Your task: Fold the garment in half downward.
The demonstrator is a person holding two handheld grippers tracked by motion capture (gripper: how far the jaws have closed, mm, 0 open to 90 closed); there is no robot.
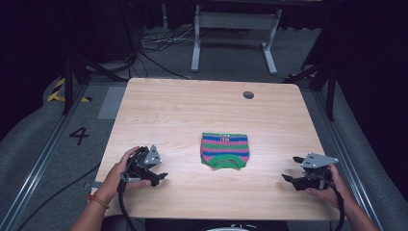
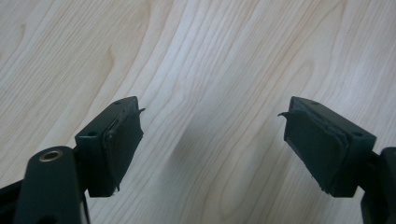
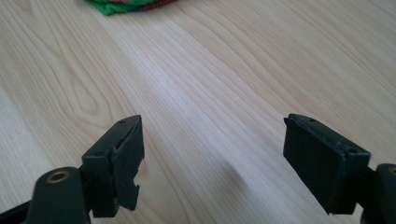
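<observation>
A small knitted garment [image 1: 224, 150] with green, blue and pink stripes lies folded flat near the middle of the wooden table [image 1: 183, 110]. Its green edge [image 3: 123, 5] peeks in at the top of the right gripper view. My left gripper [image 1: 160, 178] rests low over the table at the front left, well apart from the garment, jaws open with bare wood between the pads [image 2: 122, 144]. At the front right my right gripper [image 1: 288, 176] is also open and holds nothing; its pads [image 3: 128, 158] frame bare tabletop.
A round cable hole [image 1: 248, 95] sits near the table's far right edge. Beyond the table stand a white desk frame [image 1: 234, 29] and loose cables [image 1: 159, 41] on the grey floor. A floor marking "4" [image 1: 79, 135] lies left of the table.
</observation>
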